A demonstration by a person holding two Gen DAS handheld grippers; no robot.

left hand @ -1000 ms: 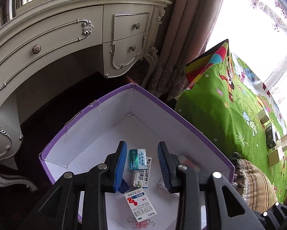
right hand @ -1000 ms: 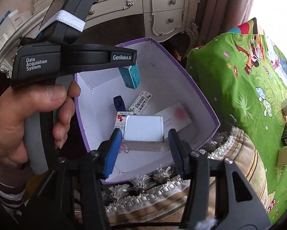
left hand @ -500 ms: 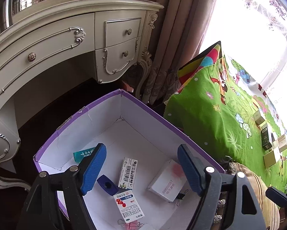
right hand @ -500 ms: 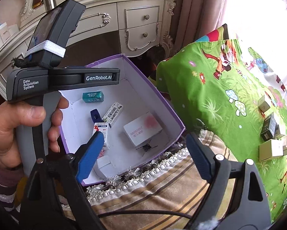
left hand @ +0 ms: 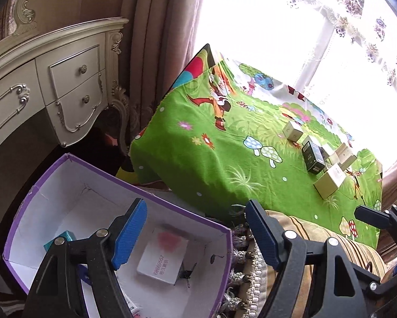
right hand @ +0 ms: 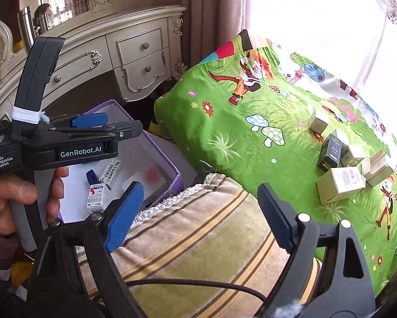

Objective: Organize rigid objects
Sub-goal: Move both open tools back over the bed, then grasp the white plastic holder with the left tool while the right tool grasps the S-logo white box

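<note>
The bed under its bright green cartoon-print cloth (right hand: 251, 137) fills the 1 to 3 o'clock part of both wrist views and serves as the holding ground; beside it, at 8 o'clock, sits the purple-edged white cardboard box (left hand: 171, 212), open-topped and low, evidently so that things can be dropped in from above; between the two lies a striped tan cushion with a tasselled fringe (right hand: 211, 238). A cluster of small cardboard cartons (right hand: 341, 182), pale ones around one black carton (right hand: 329, 153), waits at 3 o'clock on the cloth, well apart from the box, so these look like the pieces not yet sorted; inside the box lie a white flat packet with a red blotch (left hand: 164, 259), a teal carton (left hand: 63, 238) near the left wall, and red-and-white medicine cartons (right hand: 97, 196). The left hand-held gripper (left hand: 195, 235) hovers over the box's right rim, jaws spread wide and holding nothing; the right hand-held gripper (right hand: 198, 212) hangs above the cushion, likewise wide apart and empty, pointed toward the cartons, which I judge to be its next pick.
</note>
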